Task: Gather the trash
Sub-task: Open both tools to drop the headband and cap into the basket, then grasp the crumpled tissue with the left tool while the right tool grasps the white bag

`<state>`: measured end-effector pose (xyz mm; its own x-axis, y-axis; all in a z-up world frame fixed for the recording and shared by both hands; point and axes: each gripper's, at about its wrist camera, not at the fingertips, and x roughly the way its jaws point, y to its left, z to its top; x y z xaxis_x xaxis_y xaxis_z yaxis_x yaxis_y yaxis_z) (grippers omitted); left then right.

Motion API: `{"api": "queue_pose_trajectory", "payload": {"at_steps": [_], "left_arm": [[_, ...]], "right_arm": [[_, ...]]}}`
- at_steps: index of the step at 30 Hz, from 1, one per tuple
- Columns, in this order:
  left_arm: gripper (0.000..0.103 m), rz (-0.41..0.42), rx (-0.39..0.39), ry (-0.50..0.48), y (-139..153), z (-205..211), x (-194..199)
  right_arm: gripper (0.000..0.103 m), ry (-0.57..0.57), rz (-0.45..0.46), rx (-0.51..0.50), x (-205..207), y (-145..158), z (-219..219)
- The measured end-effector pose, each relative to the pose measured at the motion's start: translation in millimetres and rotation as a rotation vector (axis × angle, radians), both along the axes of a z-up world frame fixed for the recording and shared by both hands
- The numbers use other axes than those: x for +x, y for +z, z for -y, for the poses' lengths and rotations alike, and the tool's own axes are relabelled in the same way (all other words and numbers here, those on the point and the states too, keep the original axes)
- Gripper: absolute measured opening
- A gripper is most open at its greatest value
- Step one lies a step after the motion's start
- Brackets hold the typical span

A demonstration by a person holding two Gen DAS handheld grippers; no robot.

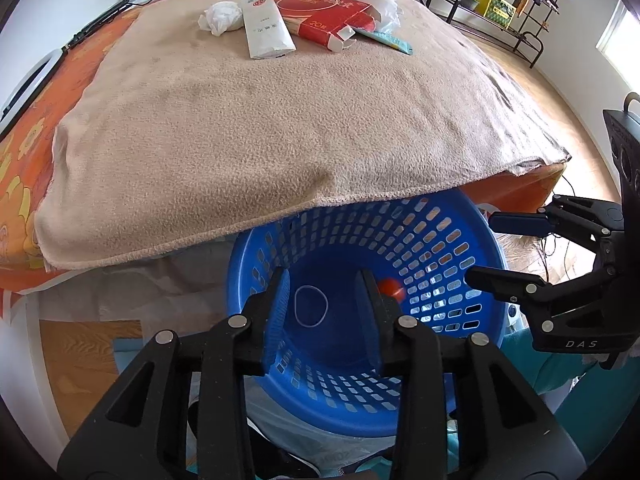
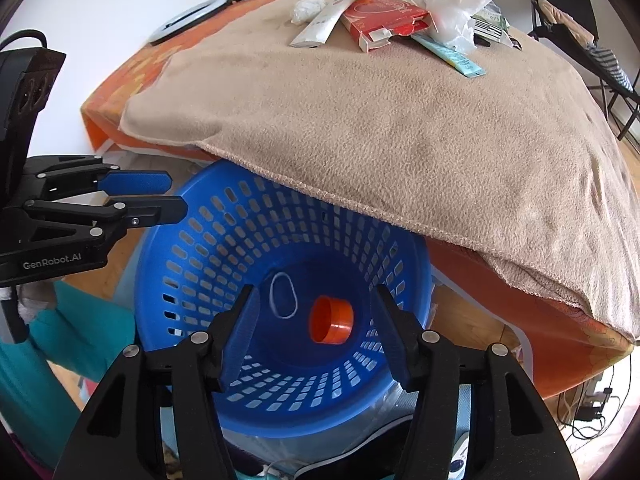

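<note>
basket [image 2: 200, 248]: blue | cap [image 2: 331, 320]: orange | blanket [image 2: 400, 128]: beige | box [image 2: 380, 14]: red

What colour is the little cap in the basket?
The cap is orange, lying in the blue basket. The right wrist view shows it best.

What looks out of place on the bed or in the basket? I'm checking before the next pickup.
The red carton on the beige blanket is torn open, its end flaps splayed. In the blue basket, the orange cap lies on its side beside a white loop.
</note>
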<state>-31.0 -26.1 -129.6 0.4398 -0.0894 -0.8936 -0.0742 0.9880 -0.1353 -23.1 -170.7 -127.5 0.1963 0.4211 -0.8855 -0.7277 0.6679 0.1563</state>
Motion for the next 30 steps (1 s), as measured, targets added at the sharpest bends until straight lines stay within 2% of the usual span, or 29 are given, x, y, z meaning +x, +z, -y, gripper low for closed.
{"api": "queue_pose_trajectory", "payload": {"at_steps": [14, 15, 18, 23, 24, 26, 29, 30], "left_arm": [[0.035, 0.015, -0.011, 0.018, 7.2, -2.6, 2.2], [0.035, 0.016, -0.011, 0.021, 7.9, -3.0, 2.4], [0.051, 0.028, -0.011, 0.030, 11.3, -4.7, 4.3], [0.052, 0.043, -0.017, 0.046, 18.4, -8.3, 11.5], [0.052, 0.045, -0.021, 0.049, 20.3, -9.8, 13.9], [0.052, 0.052, -0.025, 0.056, 24.9, -12.8, 19.5], [0.053, 0.072, -0.028, 0.069, 34.3, -18.3, 28.7], [0.057, 0.081, -0.030, 0.075, 37.7, -20.0, 31.8]], "right_arm": [[0.058, -0.017, 0.024, -0.006, 1.6, 4.9, 2.5], [0.058, -0.017, 0.026, -0.005, 1.5, 5.7, 2.5], [0.058, -0.019, 0.029, 0.003, 2.1, 8.5, 3.1], [0.059, -0.032, 0.037, 0.017, 6.0, 15.6, 4.0], [0.060, -0.038, 0.038, 0.019, 7.3, 17.0, 4.1], [0.070, -0.050, 0.046, 0.024, 10.8, 21.0, 4.3], [0.070, -0.059, 0.065, 0.037, 17.3, 29.3, 3.7], [0.070, -0.062, 0.070, 0.041, 19.9, 32.2, 3.5]]}}
